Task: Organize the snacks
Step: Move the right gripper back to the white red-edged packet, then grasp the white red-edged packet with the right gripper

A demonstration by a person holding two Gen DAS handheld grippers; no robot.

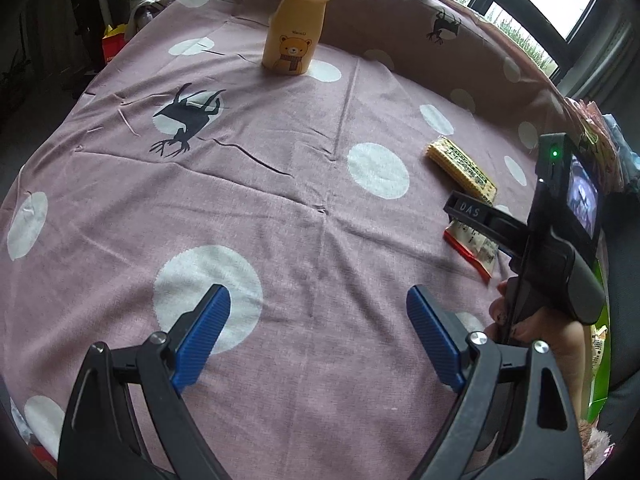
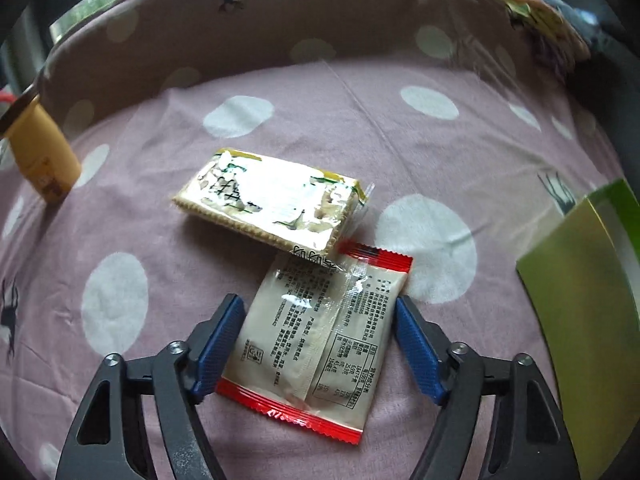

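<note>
A beige sachet with red ends (image 2: 316, 340) lies flat on the dotted pink cloth (image 2: 400, 128). My right gripper (image 2: 320, 336) hangs over it, open, with a blue pad at each long edge and the wrapper unsqueezed. A clear-wrapped cracker packet (image 2: 272, 204) overlaps the sachet's far end. In the left wrist view the same sachet (image 1: 474, 248) and cracker packet (image 1: 460, 170) lie at the right, partly hidden by one of the right gripper's fingers (image 1: 466, 206). My left gripper (image 1: 320, 320) is open and holds nothing, above bare cloth.
A yellow bear-print bottle (image 1: 294, 28) stands upright at the far side of the cloth. A green box (image 2: 580, 300) lies right of the sachet. A raised cloth-covered ridge (image 1: 400, 28) backs the surface, with windows behind. A hand (image 1: 532, 328) holds the right gripper.
</note>
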